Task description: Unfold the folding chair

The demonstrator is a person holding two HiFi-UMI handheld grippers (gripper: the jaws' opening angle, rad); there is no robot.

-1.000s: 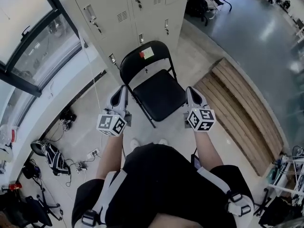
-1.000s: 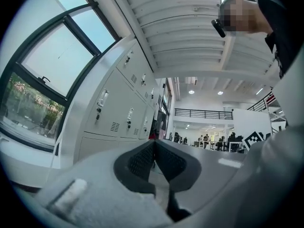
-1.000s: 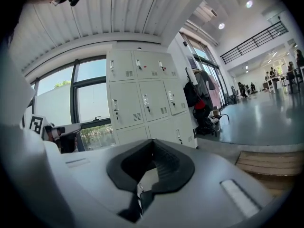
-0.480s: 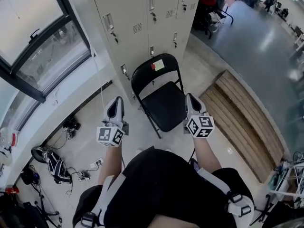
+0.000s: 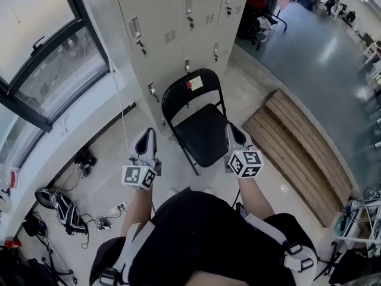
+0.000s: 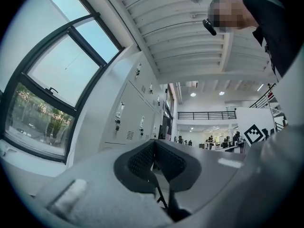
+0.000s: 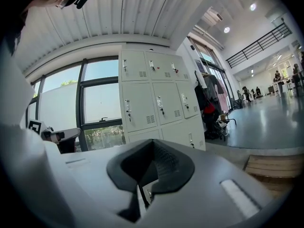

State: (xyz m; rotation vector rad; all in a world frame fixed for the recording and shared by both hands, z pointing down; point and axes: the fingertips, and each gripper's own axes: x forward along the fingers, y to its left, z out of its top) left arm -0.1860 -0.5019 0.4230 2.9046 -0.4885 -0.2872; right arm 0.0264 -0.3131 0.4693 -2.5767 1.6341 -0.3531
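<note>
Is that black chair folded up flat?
No, the folding chair stands open in the head view, its seat down, in front of the lockers.

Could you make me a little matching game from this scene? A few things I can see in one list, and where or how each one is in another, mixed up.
Things:
1. black metal folding chair
2. tall pale grey metal lockers
3. slatted wooden platform
4. left gripper

Places or states:
A. jaws together, holding nothing
B. flat on the floor, right of the chair in the head view
C. standing unfolded, seat down
D. directly behind the chair's backrest

Pairs: 1-C, 2-D, 3-B, 4-A.
</note>
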